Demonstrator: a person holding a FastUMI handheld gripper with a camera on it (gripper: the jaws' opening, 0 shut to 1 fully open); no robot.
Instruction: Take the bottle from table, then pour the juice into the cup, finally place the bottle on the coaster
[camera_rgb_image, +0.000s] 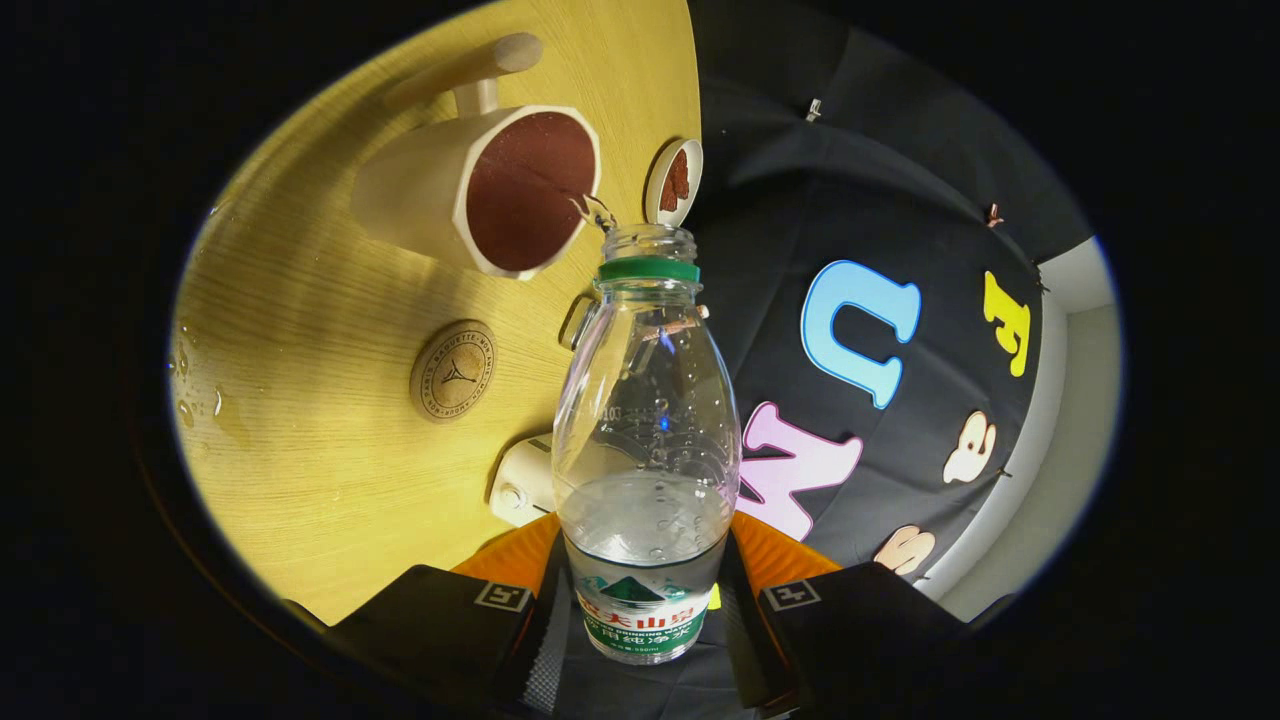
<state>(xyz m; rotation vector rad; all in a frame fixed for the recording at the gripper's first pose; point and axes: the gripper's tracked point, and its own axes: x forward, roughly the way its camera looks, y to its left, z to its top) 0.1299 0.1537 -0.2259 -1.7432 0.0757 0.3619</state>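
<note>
Claw (645, 640): at the bottom centre of the frame, its two fingers (450, 610) closed on the lower body of the bottle, one on each side of the label band.
Bottle (645, 430): clear plastic, uncapped, held between the fingers and running up the middle of the frame; a green collar ring sits below the open neck, and a printed label wraps the part nearest the fingers.
Liquid: clear, pooled in the lower part of the bottle just above the label; small bubbles or drops cling to the inner wall above it. A thin stream seems to leave the mouth toward the cup, though this part is small and hard to read.
Cup (500, 190): pale, with a straight wooden-looking handle (480, 65), in the upper left-centre of the frame; its wide opening faces the camera, shows a reddish-brown inside, and its rim lies just beside the bottle's mouth.
Coaster (453, 370): round, tan, with a stamped emblem, flat on the desk at left-centre, below the cup and left of the bottle, apart from both.
Small dish (675, 180): round, pale rim, brownish contents, at the desk's edge just above the bottle's mouth.
White box (525, 485): small, pale, behind the bottle's lower left side.
Desk (300, 300): yellow wood grain, filling the left half; water drops lie at its far left.
</note>
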